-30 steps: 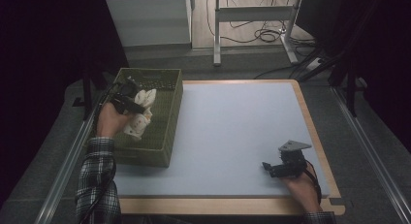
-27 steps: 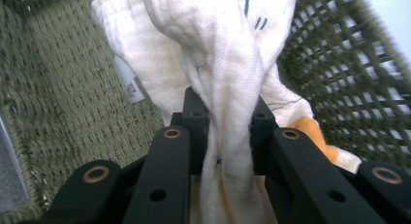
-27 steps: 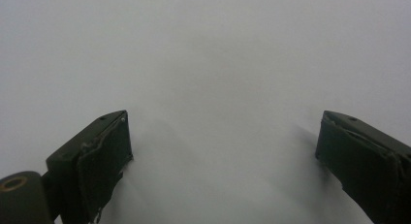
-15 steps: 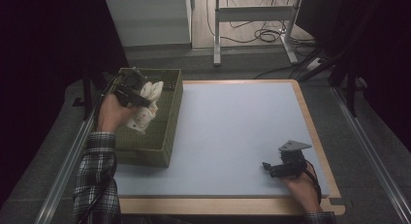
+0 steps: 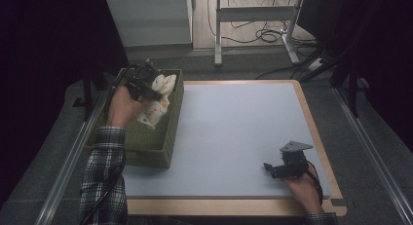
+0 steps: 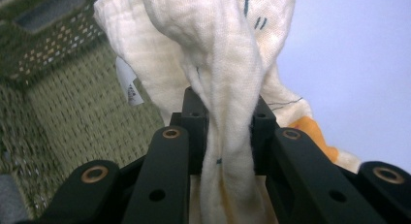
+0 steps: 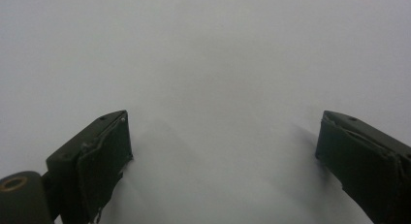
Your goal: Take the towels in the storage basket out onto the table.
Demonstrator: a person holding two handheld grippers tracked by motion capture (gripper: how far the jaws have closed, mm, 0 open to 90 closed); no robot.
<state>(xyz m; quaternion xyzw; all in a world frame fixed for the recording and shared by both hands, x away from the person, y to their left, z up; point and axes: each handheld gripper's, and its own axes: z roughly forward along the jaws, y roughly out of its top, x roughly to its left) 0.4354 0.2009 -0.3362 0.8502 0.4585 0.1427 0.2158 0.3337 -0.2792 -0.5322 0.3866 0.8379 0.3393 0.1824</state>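
A cream cloth [image 5: 157, 103] with small coloured marks hangs bunched above the green woven basket [image 5: 146, 146] at the table's left. My left gripper [image 5: 155, 89] is shut on it; in the left gripper view the cloth [image 6: 213, 64] is pinched between the black jaws of that gripper [image 6: 228, 112], with an orange patch and a white label showing. My right gripper [image 5: 269, 167] rests low over the pale blue mat near the front right corner. In the right gripper view that gripper [image 7: 225, 141] stands open, nothing between its pads.
The pale blue mat [image 5: 234, 132] covers the wooden-edged table [image 5: 234, 205]. The basket's right wall stands between the cloth and the mat. A metal stand and cables [image 5: 263, 35] lie on the floor beyond the table.
My left gripper has risen and moved away from me with the cloth, lifting it higher out of the basket. The right gripper has stayed in place.
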